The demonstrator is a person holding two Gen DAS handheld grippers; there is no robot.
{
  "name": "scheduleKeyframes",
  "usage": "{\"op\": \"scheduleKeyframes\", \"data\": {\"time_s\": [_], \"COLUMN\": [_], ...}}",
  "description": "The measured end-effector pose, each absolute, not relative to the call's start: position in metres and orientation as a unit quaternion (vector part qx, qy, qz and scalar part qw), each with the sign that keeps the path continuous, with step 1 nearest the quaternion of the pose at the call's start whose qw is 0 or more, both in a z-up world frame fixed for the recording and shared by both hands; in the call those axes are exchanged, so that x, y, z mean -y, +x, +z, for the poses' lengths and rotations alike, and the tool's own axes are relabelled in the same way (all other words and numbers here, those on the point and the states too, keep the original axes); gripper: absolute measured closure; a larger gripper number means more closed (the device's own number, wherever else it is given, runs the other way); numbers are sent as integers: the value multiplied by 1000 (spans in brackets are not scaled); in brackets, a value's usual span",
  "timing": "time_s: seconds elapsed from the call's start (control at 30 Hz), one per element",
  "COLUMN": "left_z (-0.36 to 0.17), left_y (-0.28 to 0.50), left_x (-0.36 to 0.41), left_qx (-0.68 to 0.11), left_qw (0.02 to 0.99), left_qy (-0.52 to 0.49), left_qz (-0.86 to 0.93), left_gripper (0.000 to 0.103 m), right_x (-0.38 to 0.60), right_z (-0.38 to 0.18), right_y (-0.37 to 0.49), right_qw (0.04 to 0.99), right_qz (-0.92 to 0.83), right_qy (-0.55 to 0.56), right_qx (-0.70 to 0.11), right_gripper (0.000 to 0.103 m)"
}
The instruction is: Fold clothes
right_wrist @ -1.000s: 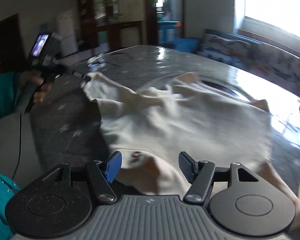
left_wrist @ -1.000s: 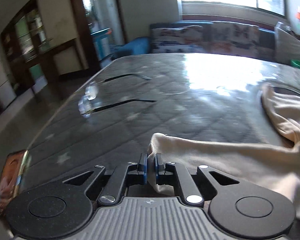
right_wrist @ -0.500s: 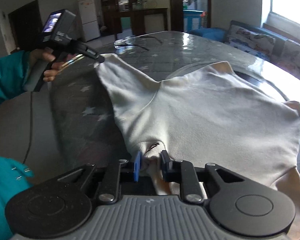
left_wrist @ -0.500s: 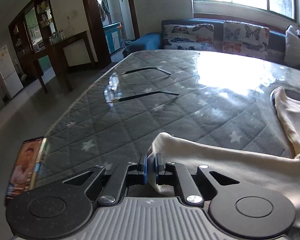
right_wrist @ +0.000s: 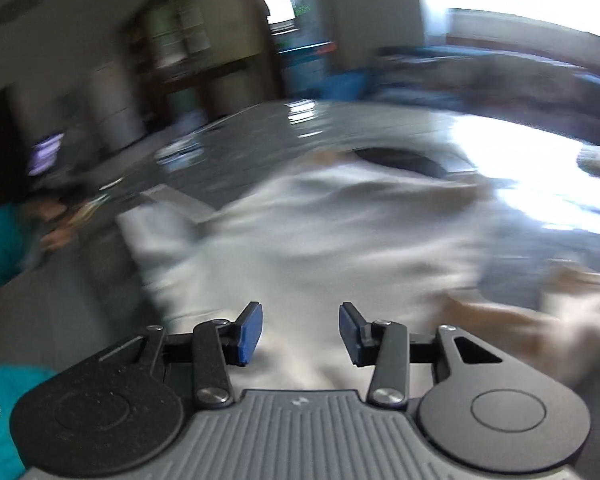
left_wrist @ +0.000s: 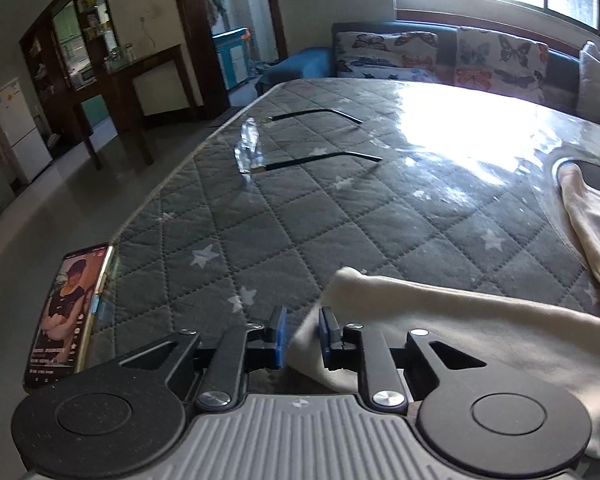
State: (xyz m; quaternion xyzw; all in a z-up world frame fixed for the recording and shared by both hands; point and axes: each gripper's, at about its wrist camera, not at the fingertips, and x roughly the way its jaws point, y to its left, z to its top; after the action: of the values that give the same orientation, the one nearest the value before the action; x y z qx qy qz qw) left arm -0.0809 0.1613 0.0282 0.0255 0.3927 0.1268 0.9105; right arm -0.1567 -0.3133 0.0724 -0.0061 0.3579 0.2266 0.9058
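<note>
Far left, a phone (left_wrist: 70, 316) with a lit screen lies at the near left edge of the bench (left_wrist: 340, 208), a grey quilted top with white stars. Farther back: spectacles (left_wrist: 284, 144), temples unfolded. Left gripper (left_wrist: 302, 334): fingers have just been opening, now slightly apart; the cream garment's (left_wrist: 480, 336) corner lies between them, against the right pad, clear of the left. Garment spreads right across the bench. Right gripper (right_wrist: 300, 332), view blurred: fingers have just been opening, apart over cream cloth, not pinching it.
</note>
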Motion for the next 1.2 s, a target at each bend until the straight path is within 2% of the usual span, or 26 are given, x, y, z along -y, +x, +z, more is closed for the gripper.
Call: {"op": "scheduleKeyframes", "data": {"time_s": [0.13, 0.2, 0.37, 0.5, 0.57, 0.6, 0.63, 0.73, 0.97, 1.2], "left_z": [37, 43, 54, 61, 64, 65, 66, 66, 53, 39], "left_y": [-81, -82, -84, -81, -80, -79, -78, -76, -81, -101], "left_x": [-162, -158, -136, -110, -95, -86, -76, -41, 46, 93], "left_qx": [-382, -375, -364, -356, -352, -350, -348, -346, -355, -360], "left_qw": [914, 918, 927, 933, 936, 937, 937, 935, 911, 877], "left_qy": [22, 21, 23, 17, 15, 16, 18, 20, 41, 53], "left_qz": [132, 128, 90, 44, 14, -2, -19, -76, -208, -314], "left_gripper": [72, 64, 49, 42, 36, 35, 33, 25, 25, 30], "right_x": [349, 365, 374, 376, 376, 376, 376, 379, 405, 438], "right_z": [74, 69, 48, 30, 27, 27, 27, 28, 50, 52], "right_y": [-131, -112, -77, -67, -65, -66, -67, -76, -118, -161], "right_qw": [929, 930, 920, 916, 918, 918, 919, 921, 931, 915], "right_qz": [102, 52, 25, 7, 1, -3, -9, -24, -76, -157], "right_qy": [-23, -36, -33, -36, -38, -39, -39, -55, -48, -52], "right_qx": [-356, -363, -389, -399, -394, -394, -393, -386, -353, -367], "right_gripper": [62, 62, 67, 72, 83, 95, 99, 100, 100, 100]}}
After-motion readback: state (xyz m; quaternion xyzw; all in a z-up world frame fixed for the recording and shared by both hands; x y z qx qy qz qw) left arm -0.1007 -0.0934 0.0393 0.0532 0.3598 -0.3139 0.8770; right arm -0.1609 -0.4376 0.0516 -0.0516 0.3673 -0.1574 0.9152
